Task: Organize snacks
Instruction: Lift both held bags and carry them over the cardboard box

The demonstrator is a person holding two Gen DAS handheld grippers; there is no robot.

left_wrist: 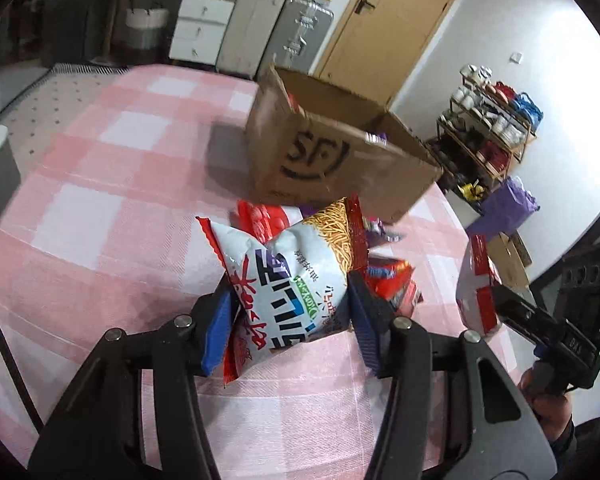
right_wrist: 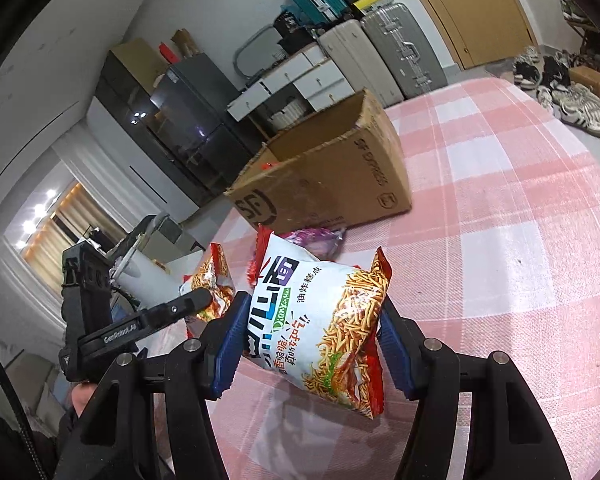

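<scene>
My left gripper (left_wrist: 290, 300) is shut on a white and red noodle snack bag (left_wrist: 296, 276) and holds it above the pink checked tablecloth (left_wrist: 100, 184). My right gripper (right_wrist: 310, 322) is shut on a second bag of the same kind (right_wrist: 324, 320); it shows at the right edge of the left wrist view (left_wrist: 476, 288). An open cardboard box marked SF (left_wrist: 340, 160) stands beyond both bags and also shows in the right wrist view (right_wrist: 332, 172). More packets lie in front of the box: a red one (left_wrist: 260, 216), another red one (left_wrist: 392, 280) and a purple one (right_wrist: 320, 238).
The table edge runs along the right in the left wrist view. A shoe rack (left_wrist: 488, 132) and a purple bag (left_wrist: 508, 204) stand on the floor there. Suitcases (right_wrist: 384, 52) and white drawers (left_wrist: 200, 28) line the far wall by a wooden door (left_wrist: 392, 28).
</scene>
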